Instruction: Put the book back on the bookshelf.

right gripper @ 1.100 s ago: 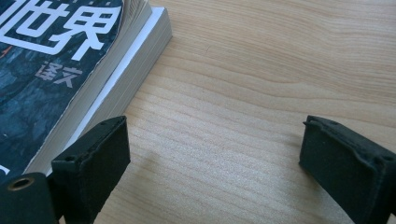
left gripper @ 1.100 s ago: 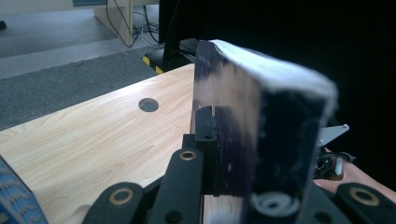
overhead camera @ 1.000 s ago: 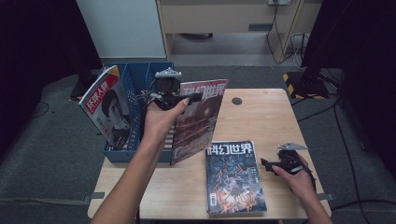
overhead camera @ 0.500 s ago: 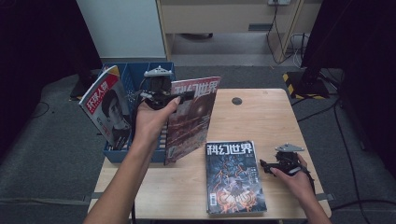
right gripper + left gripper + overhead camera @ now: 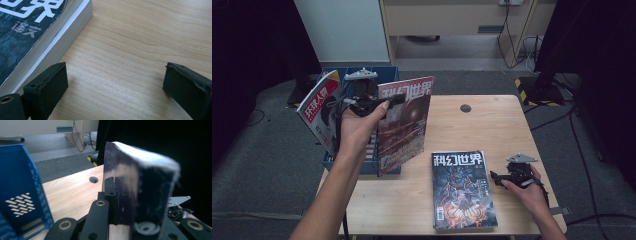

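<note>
Pinching the mag (image 5: 404, 125) by its top edge, left hand-held gripper (image 5: 384, 102) risks it sagging & snagging the blue bin (image 5: 362, 167) wall, mid-left of frame.

Probably an office or lab: wooden desk (image 5: 492, 125) with cable hole (image 5: 466, 108), grey carpet (image 5: 267, 165), black curtains (image 5: 257, 45).

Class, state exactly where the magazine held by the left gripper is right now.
In the high view, the red magazine stands upright at left, clamped in the left gripper, against the blue crate's right side.
</note>
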Demonstrator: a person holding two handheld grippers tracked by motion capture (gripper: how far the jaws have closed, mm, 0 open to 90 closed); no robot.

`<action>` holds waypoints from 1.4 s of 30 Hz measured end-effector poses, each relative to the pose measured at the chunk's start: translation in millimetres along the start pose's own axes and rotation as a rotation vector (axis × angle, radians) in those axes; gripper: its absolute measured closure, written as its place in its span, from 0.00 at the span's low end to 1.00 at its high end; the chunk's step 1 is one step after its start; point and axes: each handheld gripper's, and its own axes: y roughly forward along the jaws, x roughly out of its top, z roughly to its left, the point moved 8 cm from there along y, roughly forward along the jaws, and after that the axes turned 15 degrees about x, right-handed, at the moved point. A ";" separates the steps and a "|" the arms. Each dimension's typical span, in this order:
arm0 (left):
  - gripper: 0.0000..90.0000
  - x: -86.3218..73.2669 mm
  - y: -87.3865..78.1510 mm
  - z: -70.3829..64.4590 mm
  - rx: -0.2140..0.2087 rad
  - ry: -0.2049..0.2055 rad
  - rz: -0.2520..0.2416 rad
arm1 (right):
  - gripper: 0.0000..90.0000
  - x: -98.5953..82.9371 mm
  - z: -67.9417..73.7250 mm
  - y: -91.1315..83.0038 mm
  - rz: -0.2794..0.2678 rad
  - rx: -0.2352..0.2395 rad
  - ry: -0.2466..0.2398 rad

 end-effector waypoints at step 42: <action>0.93 -2.7 -46.9 71.3 0.139 -0.067 -0.031 | 0.05 0.0 0.6 0.9 0.005 -0.002 0.003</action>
